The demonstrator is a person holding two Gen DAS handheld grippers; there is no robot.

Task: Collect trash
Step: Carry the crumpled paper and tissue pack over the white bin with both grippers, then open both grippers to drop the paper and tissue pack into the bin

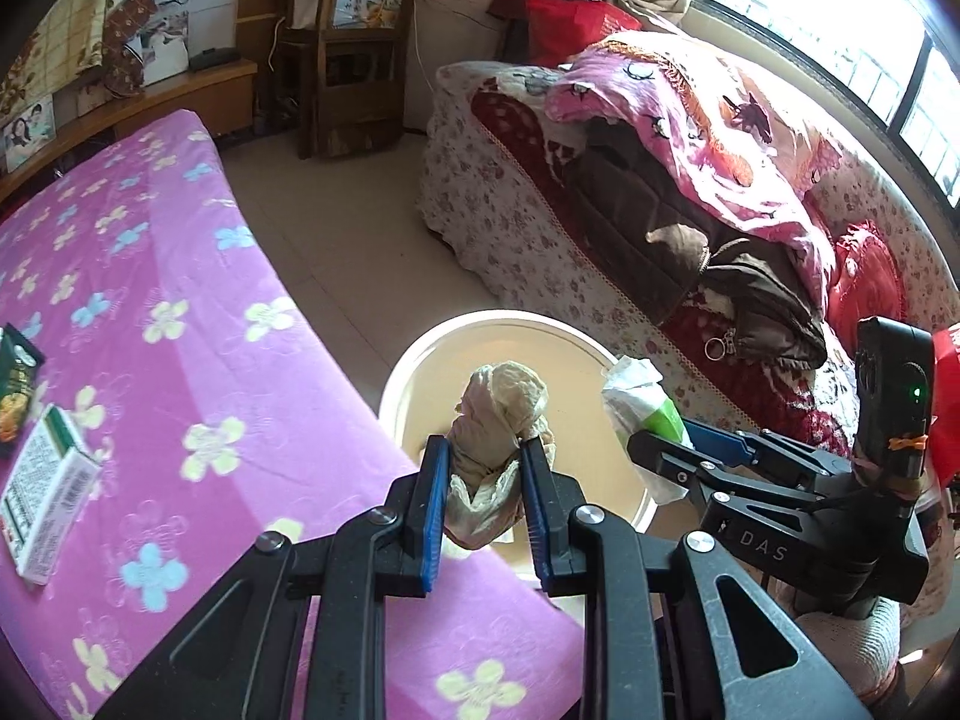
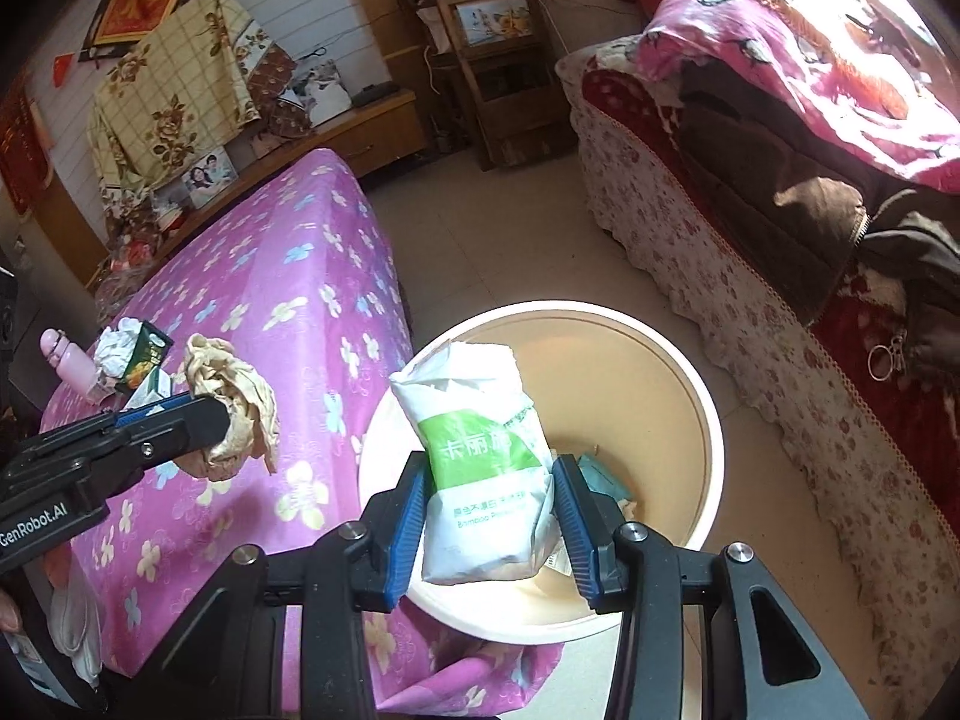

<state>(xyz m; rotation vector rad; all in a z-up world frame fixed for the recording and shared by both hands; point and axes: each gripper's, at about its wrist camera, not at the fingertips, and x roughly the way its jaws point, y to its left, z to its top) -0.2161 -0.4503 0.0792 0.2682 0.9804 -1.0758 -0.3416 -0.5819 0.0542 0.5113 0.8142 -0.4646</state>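
Currently your left claw (image 1: 485, 501) is clamping a crumpled beige paper wad (image 1: 501, 420) at the counter (image 1: 198, 324) edge, beside the cream bin (image 2: 678, 354). Your right claw (image 2: 492, 531) is gripping a green-and-white tissue packet (image 2: 480, 456) over that bin's opening.

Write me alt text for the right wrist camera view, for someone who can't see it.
The right tool grips a white and green tissue pack above a round cream bin on the tiled floor. At left, the left tool holds crumpled beige paper over a purple flowered table, where more trash lies.
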